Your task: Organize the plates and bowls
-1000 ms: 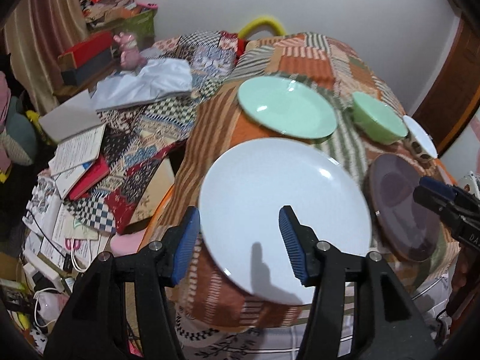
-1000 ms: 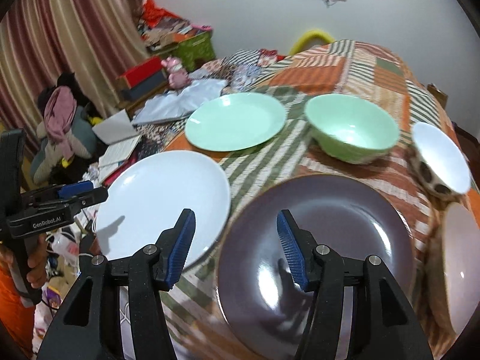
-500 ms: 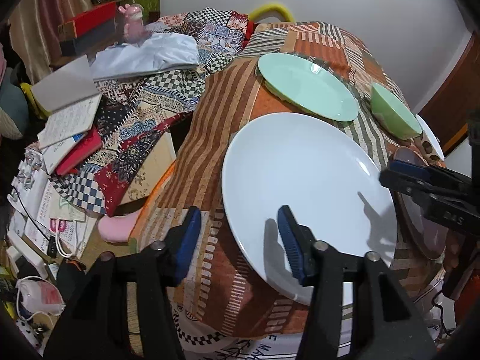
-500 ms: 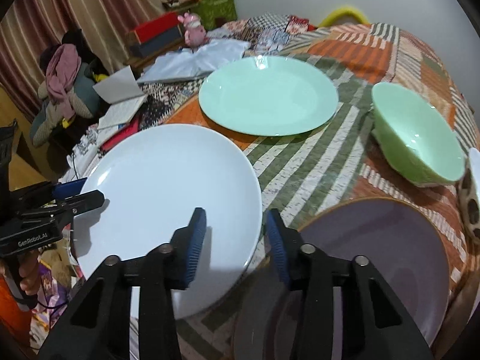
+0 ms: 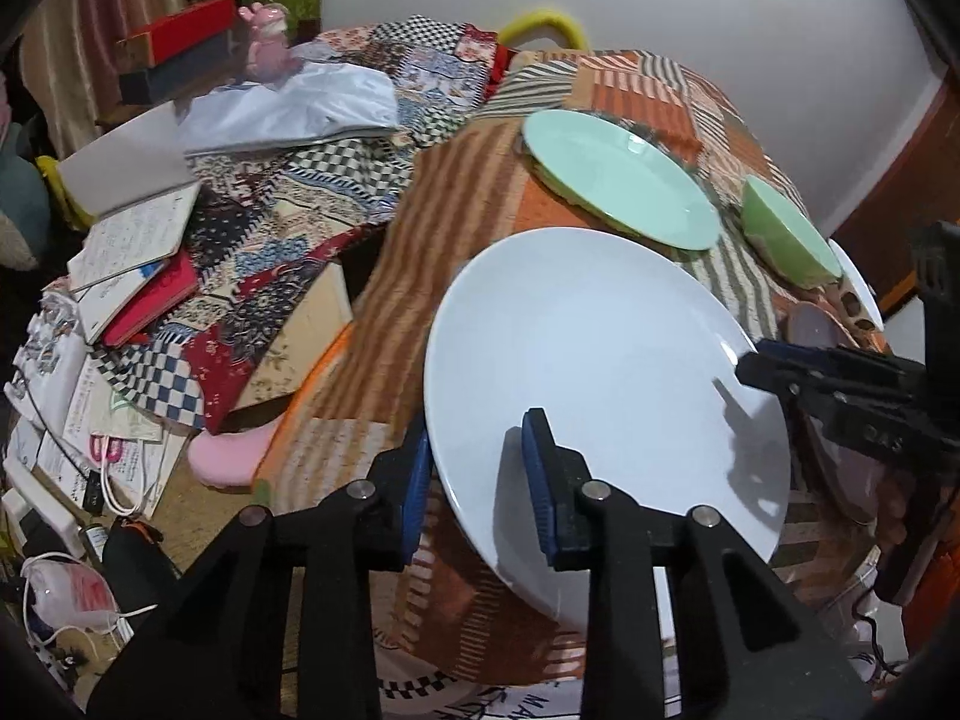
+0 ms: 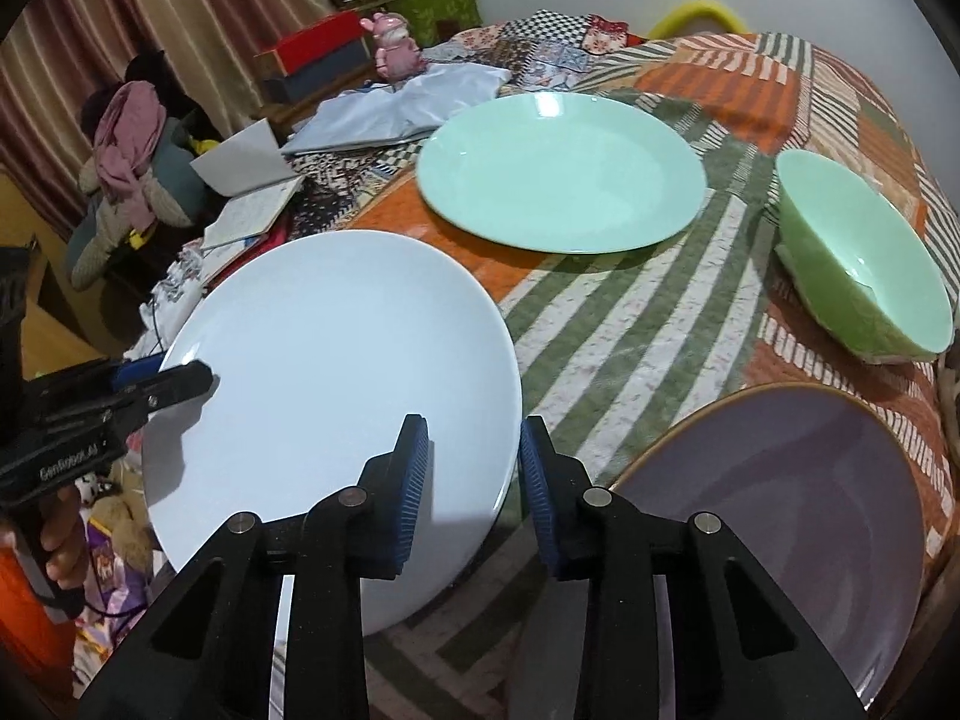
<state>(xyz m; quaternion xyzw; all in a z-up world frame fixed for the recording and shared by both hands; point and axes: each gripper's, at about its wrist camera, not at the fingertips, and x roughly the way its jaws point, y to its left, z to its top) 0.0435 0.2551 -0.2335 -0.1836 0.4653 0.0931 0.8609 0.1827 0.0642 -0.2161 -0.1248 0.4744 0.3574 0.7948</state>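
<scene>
A white plate (image 5: 606,372) lies at the near left of the table; it also shows in the right wrist view (image 6: 336,384). My left gripper (image 5: 477,456) straddles its near rim, one finger under and one over, jaws a little apart. My right gripper (image 6: 474,462) straddles the plate's opposite rim the same way. A mint green plate (image 6: 561,171) lies behind. A green bowl (image 6: 864,264) stands to the right. A purple plate (image 6: 792,504) lies at the near right.
The table has a striped patchwork cloth (image 6: 636,312). A white bowl (image 5: 858,282) sits at the far right. Left of the table are books and papers (image 5: 126,264), a white cloth (image 5: 288,108) and a pink figurine (image 6: 396,48).
Both grippers moved in onto the white plate's rim, the right one shifting left from the purple plate, and their jaws narrowed around the rim.
</scene>
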